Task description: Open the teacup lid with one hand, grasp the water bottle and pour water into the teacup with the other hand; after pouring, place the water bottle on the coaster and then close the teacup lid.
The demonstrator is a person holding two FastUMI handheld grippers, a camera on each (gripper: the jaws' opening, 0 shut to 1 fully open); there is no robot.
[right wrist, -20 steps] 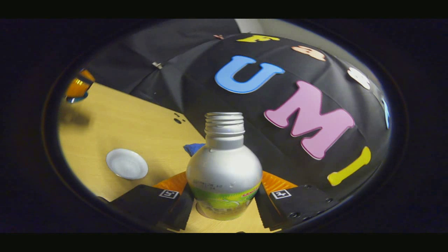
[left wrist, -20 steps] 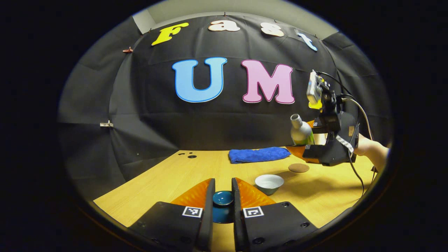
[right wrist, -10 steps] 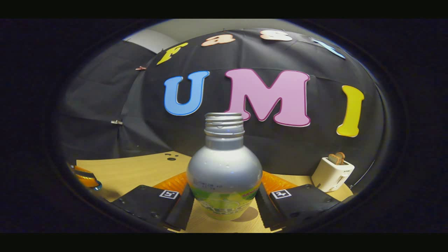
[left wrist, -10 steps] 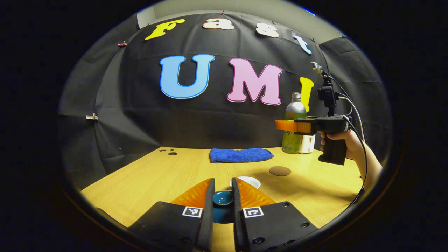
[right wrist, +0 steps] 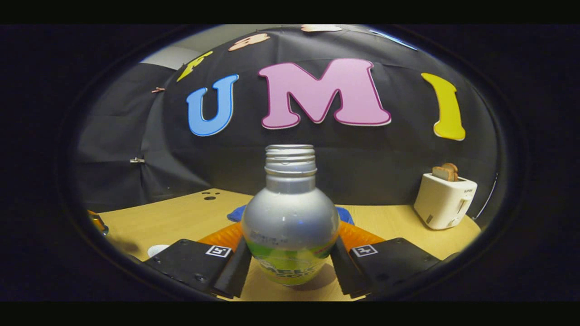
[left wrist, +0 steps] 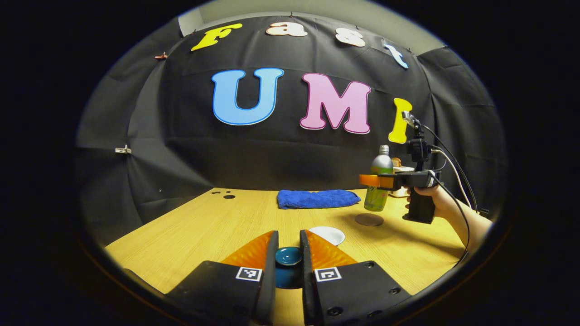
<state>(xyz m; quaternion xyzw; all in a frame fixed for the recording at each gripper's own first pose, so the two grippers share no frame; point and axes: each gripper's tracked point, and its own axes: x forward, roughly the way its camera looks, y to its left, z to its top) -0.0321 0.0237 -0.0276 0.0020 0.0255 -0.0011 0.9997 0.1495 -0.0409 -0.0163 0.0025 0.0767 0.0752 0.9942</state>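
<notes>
Gripping bottle (right wrist: 290,226) upright, right gripper (right wrist: 290,258) jaws closed; left gripper (left wrist: 288,265) pinching lid (left wrist: 288,256).

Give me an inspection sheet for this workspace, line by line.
Surface: wooden table, two small holes near the back.
Job's things: water bottle uncapped, upright, above the coaster; teacup uncovered; teacup lid held.
Clutter: blue cloth; white toaster with bread in it.
Grippers: left gripper shut on the lid; right gripper shut on the bottle, held by a hand.
Cables: cable running from the right gripper.
Surroundings: black cloth wall, clipped.
</notes>
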